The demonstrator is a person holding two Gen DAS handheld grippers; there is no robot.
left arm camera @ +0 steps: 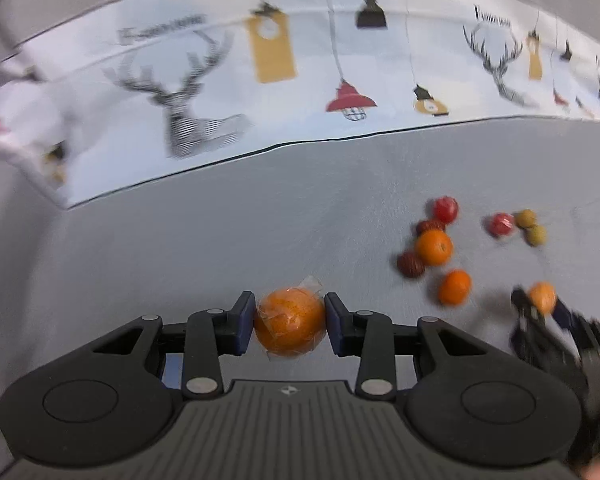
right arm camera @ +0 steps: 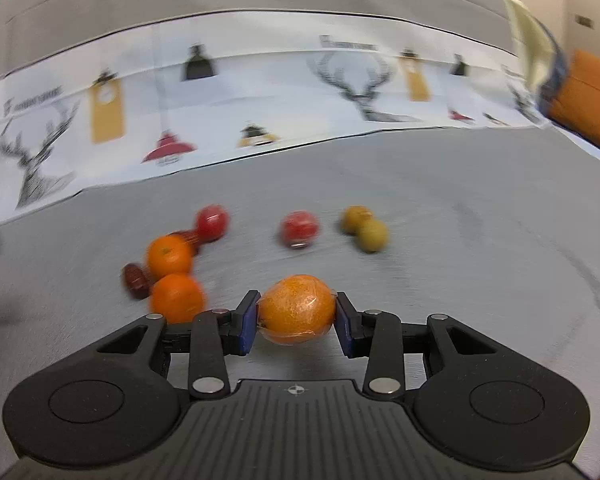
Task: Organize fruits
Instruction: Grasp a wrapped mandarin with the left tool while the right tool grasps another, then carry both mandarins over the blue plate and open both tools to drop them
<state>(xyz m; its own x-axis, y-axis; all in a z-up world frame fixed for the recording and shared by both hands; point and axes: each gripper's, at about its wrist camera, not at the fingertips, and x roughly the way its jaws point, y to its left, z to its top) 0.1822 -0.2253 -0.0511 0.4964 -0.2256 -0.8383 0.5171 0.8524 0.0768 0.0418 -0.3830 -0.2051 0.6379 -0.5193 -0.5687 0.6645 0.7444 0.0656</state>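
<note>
Plastic-wrapped orange (left arm camera: 290,326) clamped between the blue pads of the left gripper (left arm camera: 290,324), above the grey table (left arm camera: 220,240). Second wrapped orange (right arm camera: 298,309) pinched the same way in the right gripper (right arm camera: 297,316), pads pressing both sides.

Ahead and left of the right gripper: two bare oranges (right arm camera: 169,255) (right arm camera: 177,297) touching, two dark red fruits (right arm camera: 136,280) beside them, a red apple-like fruit (right arm camera: 212,222) just beyond. Straight ahead, another red fruit (right arm camera: 300,229); slightly right of it, two yellow-green fruits (right arm camera: 366,229) touching.

Farther off, a white cloth printed with deer and lamps (right arm camera: 220,120). At far right, an orange cushion-like shape (right arm camera: 588,96), blurred.
</note>
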